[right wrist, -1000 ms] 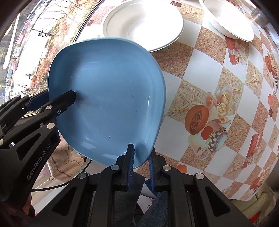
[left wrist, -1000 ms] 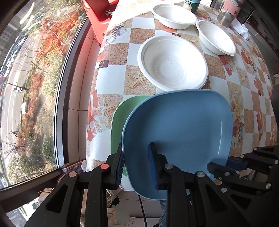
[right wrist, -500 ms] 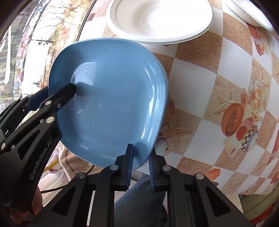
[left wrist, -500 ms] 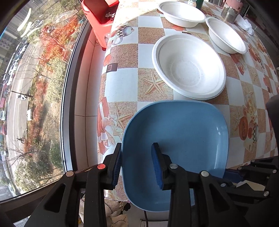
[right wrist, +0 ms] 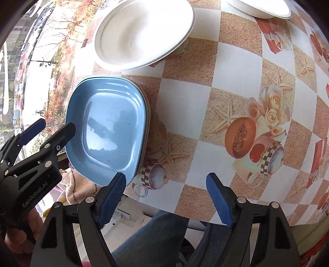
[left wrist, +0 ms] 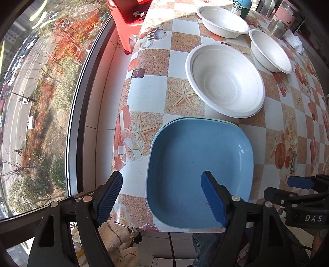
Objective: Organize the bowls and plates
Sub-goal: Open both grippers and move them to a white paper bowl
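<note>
A blue square plate lies on top of a green plate at the table's near edge; only the green rim shows. It also shows in the right wrist view. My left gripper is open, its jaws astride the plate's near left edge. My right gripper is open and empty, just right of the plate. A large white bowl sits just beyond the plates. Two more white bowls sit farther back.
The table has a checkered cloth with starfish and fruit prints. A window is on the left, with a red stool by it. A green cup and a metal tin stand at the far end.
The blue plate came down onto the green plate. Both grippers opened and let go of it, and the right gripper drew off to the right.
</note>
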`<state>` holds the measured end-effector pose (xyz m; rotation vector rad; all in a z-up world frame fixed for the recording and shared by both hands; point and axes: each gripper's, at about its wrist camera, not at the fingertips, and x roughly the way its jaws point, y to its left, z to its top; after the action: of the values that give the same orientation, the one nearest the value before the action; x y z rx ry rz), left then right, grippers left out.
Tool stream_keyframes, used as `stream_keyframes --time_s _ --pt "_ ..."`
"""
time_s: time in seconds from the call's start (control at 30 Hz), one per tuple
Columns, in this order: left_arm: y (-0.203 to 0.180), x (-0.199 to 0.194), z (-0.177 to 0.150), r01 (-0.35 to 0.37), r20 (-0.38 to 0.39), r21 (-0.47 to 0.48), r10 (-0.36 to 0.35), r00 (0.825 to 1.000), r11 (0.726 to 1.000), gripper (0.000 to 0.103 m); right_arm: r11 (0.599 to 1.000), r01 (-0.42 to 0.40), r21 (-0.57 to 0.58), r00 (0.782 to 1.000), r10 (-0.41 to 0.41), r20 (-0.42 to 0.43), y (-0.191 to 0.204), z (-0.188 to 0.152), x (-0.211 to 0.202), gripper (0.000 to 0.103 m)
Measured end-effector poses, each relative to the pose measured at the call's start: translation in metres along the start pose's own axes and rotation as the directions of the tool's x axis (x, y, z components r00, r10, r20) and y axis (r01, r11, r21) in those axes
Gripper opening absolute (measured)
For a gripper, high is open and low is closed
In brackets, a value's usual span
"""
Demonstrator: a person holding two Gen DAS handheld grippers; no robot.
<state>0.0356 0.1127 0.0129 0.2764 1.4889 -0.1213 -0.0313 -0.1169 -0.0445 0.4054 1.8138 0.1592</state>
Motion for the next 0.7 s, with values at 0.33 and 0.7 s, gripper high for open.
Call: stream_keyframes --time_s 0.33,0.7 --pt "-0.019 -0.002 -0.005 0.0 -0.029 0.011 0.0 1.0 1.0 0.082 0.978 -0.005 0.207 1.0 0.007 -0.009 -0.065 -0.009 0.001 0.081" --pt "-0.042 -0.03 0.033 0.046 0.015 -0.011 -0.046 0.999 0.999 0.082 0.986 -0.003 0.168 0.998 -0.007 0.057 -0.08 0.02 -0.042 0.081"
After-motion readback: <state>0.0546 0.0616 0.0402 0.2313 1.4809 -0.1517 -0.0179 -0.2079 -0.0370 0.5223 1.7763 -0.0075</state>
